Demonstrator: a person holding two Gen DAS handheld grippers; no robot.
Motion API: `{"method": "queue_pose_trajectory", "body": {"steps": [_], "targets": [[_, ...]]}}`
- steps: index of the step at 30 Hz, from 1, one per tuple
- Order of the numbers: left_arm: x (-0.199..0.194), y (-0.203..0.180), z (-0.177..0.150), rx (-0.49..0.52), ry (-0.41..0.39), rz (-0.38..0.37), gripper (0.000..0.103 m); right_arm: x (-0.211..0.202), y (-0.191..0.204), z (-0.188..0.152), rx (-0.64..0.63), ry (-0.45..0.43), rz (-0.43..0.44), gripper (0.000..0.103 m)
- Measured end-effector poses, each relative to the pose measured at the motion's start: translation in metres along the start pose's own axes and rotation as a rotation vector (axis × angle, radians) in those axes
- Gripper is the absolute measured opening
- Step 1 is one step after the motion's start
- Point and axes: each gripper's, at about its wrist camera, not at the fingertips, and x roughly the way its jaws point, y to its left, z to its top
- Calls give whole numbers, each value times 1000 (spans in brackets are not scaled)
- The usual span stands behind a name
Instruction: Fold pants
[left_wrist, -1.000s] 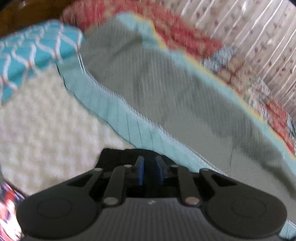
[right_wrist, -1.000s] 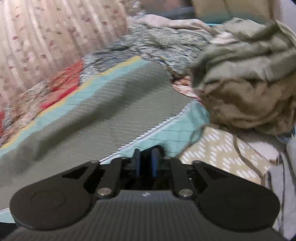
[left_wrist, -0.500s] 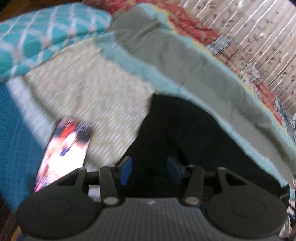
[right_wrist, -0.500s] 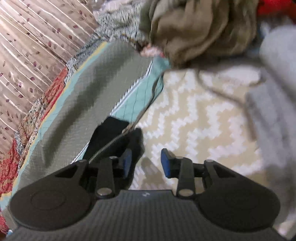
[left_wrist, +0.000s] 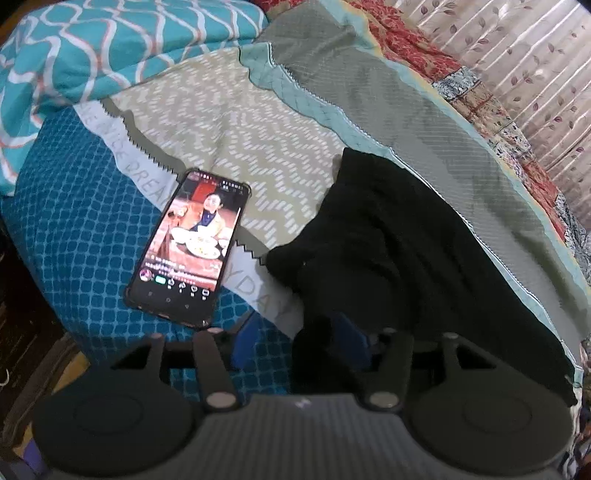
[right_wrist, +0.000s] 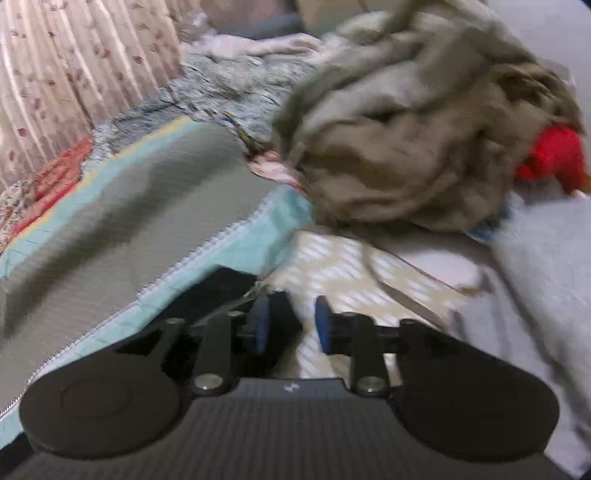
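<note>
Both my grippers, left (left_wrist: 301, 341) and right (right_wrist: 288, 325), sit with fingers spread, holding nothing. The black pants (left_wrist: 399, 240) lie bunched on the bed (left_wrist: 236, 122) beside a phone (left_wrist: 190, 243), so folding looks barely started.

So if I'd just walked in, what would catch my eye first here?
Probably the lit phone, its screen showing a video, lying on the blue-patterned bedding left of the black pants. The pants sprawl dark across the pale zigzag cover, with the open left gripper right at their near edge. In the right wrist view, a big rumpled olive-brown heap of cloth looms behind the open right gripper.
</note>
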Motion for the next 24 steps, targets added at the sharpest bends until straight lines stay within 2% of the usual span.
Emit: {"method": "queue_pose_trajectory", "body": {"steps": [4, 6, 7, 10, 12, 13, 14, 15, 16, 20, 24], "targets": [[8, 10, -8, -41, 24, -34, 64, -49, -35, -8, 99, 3, 163, 34], [14, 15, -12, -68, 39, -52, 78, -77, -54, -17, 131, 18, 237, 38], [18, 16, -12, -84, 46, -64, 79, -94, -68, -25, 144, 20, 265, 40], [32, 14, -12, -99, 71, -123, 80, -126, -93, -47, 175, 23, 284, 44], [45, 10, -9, -98, 89, -116, 79, -139, -110, -60, 194, 32, 270, 45], [51, 8, -9, -100, 98, -115, 76, -145, -121, -68, 210, 37, 250, 46], [57, 6, -8, -98, 107, -128, 55, -149, -130, -75, 230, 42, 232, 49], [61, 4, -8, -95, 128, -147, 20, -150, -138, -81, 256, 51, 214, 49], [64, 3, -9, -100, 151, -162, 10, -150, -147, -85, 284, 62, 198, 49], [33, 15, -14, -103, 98, -180, 9, -154, -165, -99, 368, 97, 189, 49], [-11, 62, -14, -201, 47, -205, 9, -153, -158, -105, 348, 117, 232, 49]]}}
